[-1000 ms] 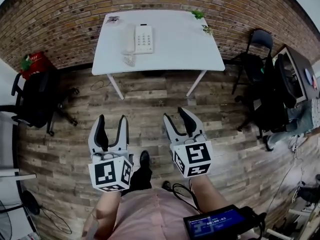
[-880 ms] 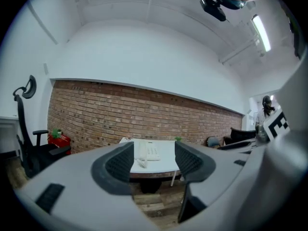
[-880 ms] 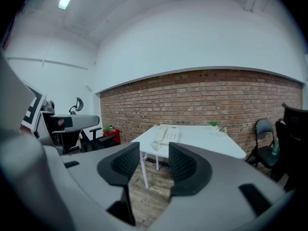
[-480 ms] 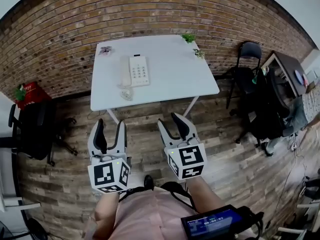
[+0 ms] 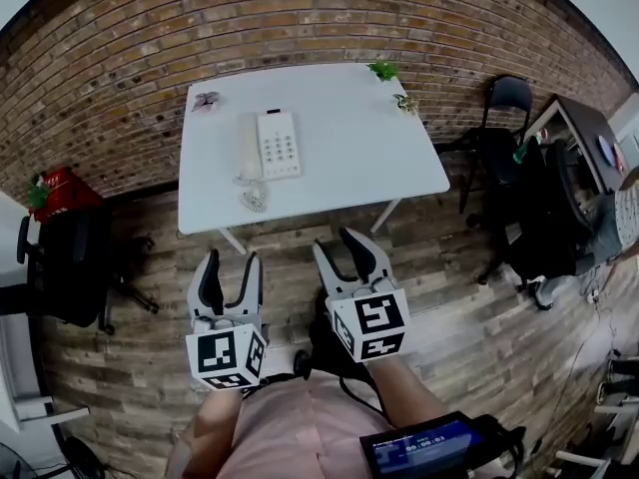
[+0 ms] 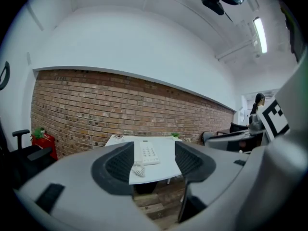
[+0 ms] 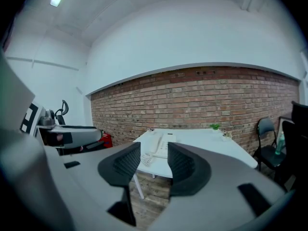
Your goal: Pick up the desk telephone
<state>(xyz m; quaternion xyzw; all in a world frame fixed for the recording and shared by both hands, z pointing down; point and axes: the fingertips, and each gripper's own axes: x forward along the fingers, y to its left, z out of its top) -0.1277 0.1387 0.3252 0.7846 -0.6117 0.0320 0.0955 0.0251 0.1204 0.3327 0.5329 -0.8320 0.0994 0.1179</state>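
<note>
The phone (image 5: pixel 271 144) lies on the table (image 5: pixel 349 158), left of middle, its long axis running 12 to 6. It is at 12 o'clock from the left gripper (image 5: pixel 232 263) and 11 o'clock from the right gripper (image 5: pixel 340 243), well apart from both and about equally far. Both grippers have their jaws apart and hold nothing.

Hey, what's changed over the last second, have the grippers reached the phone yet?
Not yet. The person has stepped closer: in the head view the white table with the desk telephone now lies nearer the left gripper and the right gripper. Nothing was taken hold of or let go. Both grippers stay empty with their jaws apart, and the telephone sits untouched in the same spot on the table.
</note>
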